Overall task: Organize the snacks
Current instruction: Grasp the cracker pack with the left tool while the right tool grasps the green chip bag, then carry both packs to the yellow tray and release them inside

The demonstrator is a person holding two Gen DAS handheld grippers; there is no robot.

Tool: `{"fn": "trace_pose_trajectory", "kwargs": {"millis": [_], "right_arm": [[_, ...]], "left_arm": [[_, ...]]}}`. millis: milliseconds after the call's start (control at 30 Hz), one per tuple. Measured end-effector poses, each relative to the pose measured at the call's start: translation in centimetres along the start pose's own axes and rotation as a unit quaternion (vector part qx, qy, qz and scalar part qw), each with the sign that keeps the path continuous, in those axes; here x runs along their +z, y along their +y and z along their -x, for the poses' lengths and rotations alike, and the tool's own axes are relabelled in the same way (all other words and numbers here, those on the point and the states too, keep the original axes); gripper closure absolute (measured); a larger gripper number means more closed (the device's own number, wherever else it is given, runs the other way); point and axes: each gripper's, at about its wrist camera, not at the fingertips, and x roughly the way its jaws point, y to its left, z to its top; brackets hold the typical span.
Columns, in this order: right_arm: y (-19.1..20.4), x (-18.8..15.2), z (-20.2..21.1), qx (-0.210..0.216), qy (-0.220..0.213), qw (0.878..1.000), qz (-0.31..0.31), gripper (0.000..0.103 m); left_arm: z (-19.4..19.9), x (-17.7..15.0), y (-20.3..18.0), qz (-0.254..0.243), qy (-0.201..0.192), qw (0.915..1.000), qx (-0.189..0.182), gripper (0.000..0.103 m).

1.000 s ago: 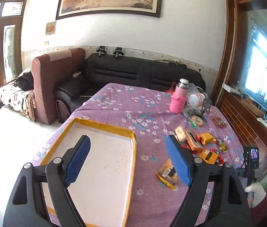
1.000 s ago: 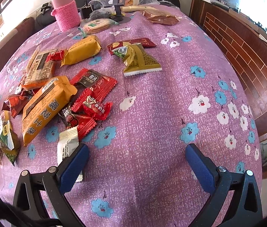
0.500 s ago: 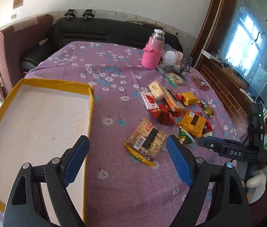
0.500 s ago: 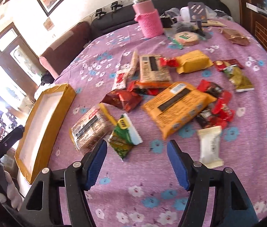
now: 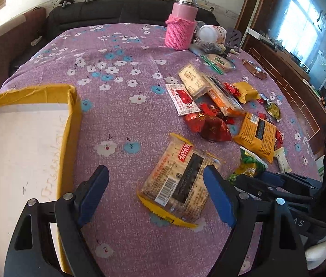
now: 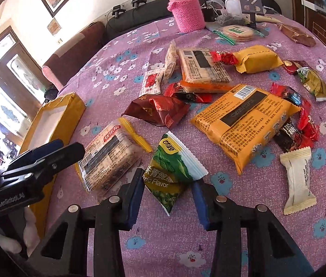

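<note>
Half a second ago your left gripper (image 5: 156, 187) looked across the whole spread; now it has dropped low, and its jaws, spread wide, bracket the cracker pack (image 5: 181, 182) lying flat on the purple floral tablecloth (image 5: 116, 73). Nothing is pinched yet; from the left wrist view I cannot tell whether the pads touch the wrapper. Your right gripper (image 6: 168, 191) has narrowed since then and now straddles the lower corner of the green garlic-flavour pouch (image 6: 172, 170). Its pads sit at the pouch's edges, partly closed, but whether they press it I cannot tell.

This looks like two pickups about to start, with no snack yet in the yellow-rimmed tray (image 5: 71, 124), whose white floor is bare at the far left.

Moving right from the tray: the cracker pack sits well apart from it, with open cloth between. Just beside the pack lies the green pouch, so your two grippers work close together and may crowd each other. Beyond are the dark red foil bag (image 6: 160, 110), the large orange pack (image 6: 248, 120) and, further right, a cream-wrapped bar (image 6: 299, 180). The pink-sleeved flask (image 5: 182, 26) stands far back, out of the way.

Lift the crackers first, I'd judge, since their path to the tray is free.
</note>
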Motion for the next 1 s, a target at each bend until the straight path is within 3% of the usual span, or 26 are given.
{"fn": "trace_pose_trajectory", "kwargs": {"millis": [300,467,633,833,900,1000], "right_arm": [[-1.5,-0.8,1.4,0.025,-0.002,0.999,-0.023,0.061],[-1.3,-1.0,2.3,0.034,-0.010,0.999,-0.020,0.061],[-1.0,-1.2,3.7,0.037,-0.023,0.999,-0.010,0.061],[1.1,-0.9,6.1,0.046,-0.037,0.998,0.016,0.062],[2.8,-0.5,7.0,0.059,-0.041,0.997,0.032,0.062],[6.6,0.4,7.8,0.092,-0.039,0.993,0.063,0.062]], "left_arm": [[-2.8,0.3,-2.9,-0.096,0.050,0.9934,-0.037,0.019],[-4.3,-0.6,-4.1,-0.125,0.074,0.9893,0.020,0.017],[-3.6,-0.4,-2.9,-0.068,0.059,0.9959,0.010,0.034],[2.6,-1.0,-0.8,0.010,0.001,0.9996,-0.026,0.034],[6.0,-1.5,1.0,0.033,-0.027,0.9989,-0.020,0.034],[10.7,-2.7,4.8,0.068,-0.062,0.9955,0.019,0.033]]}}
